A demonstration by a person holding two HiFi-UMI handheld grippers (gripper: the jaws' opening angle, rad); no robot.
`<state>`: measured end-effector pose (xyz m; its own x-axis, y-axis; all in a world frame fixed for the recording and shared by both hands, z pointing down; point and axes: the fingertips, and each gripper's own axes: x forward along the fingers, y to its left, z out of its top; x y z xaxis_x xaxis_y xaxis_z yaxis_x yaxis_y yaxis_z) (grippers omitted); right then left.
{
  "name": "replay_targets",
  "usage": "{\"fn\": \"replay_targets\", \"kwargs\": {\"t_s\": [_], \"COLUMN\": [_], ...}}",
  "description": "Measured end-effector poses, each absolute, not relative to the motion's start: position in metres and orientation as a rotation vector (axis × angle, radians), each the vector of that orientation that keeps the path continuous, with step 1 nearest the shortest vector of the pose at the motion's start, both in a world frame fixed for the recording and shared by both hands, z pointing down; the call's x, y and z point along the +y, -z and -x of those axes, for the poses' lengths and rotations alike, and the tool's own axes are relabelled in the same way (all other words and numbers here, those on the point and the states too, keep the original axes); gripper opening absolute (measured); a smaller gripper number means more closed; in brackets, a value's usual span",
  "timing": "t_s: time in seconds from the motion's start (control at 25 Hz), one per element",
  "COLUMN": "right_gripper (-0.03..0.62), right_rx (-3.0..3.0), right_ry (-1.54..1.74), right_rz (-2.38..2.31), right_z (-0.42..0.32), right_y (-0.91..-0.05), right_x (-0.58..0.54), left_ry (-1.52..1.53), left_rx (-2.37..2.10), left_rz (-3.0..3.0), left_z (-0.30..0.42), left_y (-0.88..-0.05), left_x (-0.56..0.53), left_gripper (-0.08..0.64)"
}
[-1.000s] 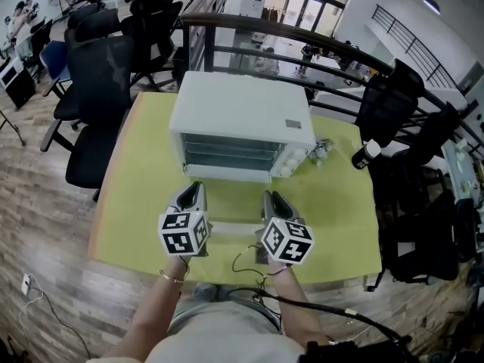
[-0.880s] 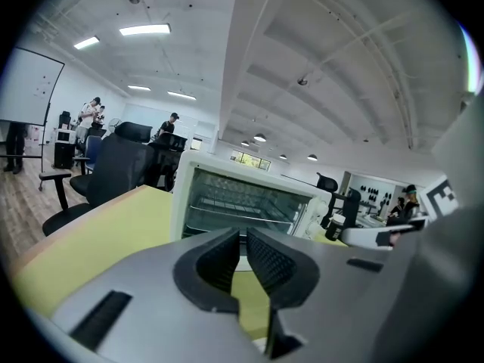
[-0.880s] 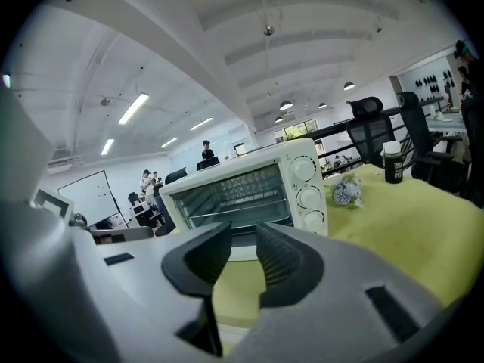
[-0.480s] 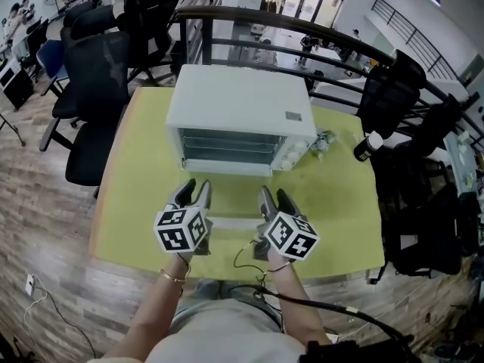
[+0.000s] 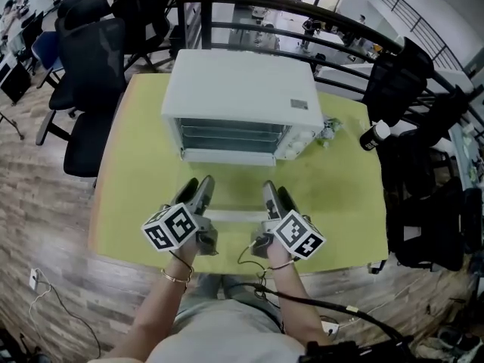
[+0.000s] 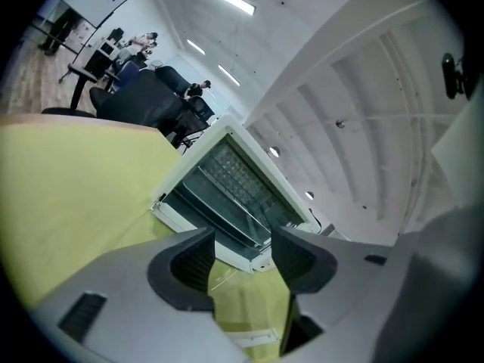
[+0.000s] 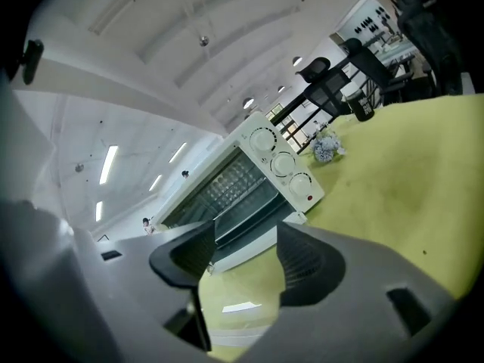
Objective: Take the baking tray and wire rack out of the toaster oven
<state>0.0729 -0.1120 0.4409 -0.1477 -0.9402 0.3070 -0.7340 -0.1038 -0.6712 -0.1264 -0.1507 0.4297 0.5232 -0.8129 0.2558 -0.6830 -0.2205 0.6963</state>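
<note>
The white toaster oven [image 5: 238, 97] stands on the yellow-green table [image 5: 144, 157] with its glass door [image 5: 231, 191] folded down flat toward me. Inside, a wire rack [image 6: 231, 176] sits above a dark baking tray [image 6: 215, 206]; both also show in the right gripper view, rack [image 7: 227, 180] over tray [image 7: 246, 221]. The door's pale handle [image 5: 231, 216] runs between my two grippers. My left gripper [image 5: 203, 187] and right gripper [image 5: 274, 191] have just been opening; both stand open, nothing pressed between the pads. The handle [image 6: 249, 337] shows low between the left jaws.
Control knobs [image 7: 281, 163] are on the oven's right side. A small plant-like object [image 5: 327, 129] and a dark bottle [image 5: 374, 135] sit at the table's right. Black office chairs [image 5: 91, 59] stand to the left, and a dark railing [image 5: 249, 10] runs behind the oven.
Both grippers' jaws have opened from shut at the door handle's ends. Both grippers have rolled and sunk slightly. The door stays down.
</note>
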Motion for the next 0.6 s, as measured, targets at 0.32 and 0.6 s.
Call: {"fn": "replay_targets", "kwargs": {"t_s": [0.32,0.6], "right_gripper": [0.25,0.236], "right_rx": [1.76,1.672], "right_ry": [1.183,1.247], "right_rz": [1.689,1.604], "right_z": [-0.073,-0.072], "right_y": [-0.464,-0.484], "right_x": [-0.118,-0.131], "left_ry": [0.278,0.312], "left_rx": [-1.192,-1.177], "left_rz": [-1.879,-1.836], "left_z": [0.127,0.123], "left_y": [-0.454,-0.472], "left_x": [-0.159,-0.176], "left_gripper": [0.209,0.209]}}
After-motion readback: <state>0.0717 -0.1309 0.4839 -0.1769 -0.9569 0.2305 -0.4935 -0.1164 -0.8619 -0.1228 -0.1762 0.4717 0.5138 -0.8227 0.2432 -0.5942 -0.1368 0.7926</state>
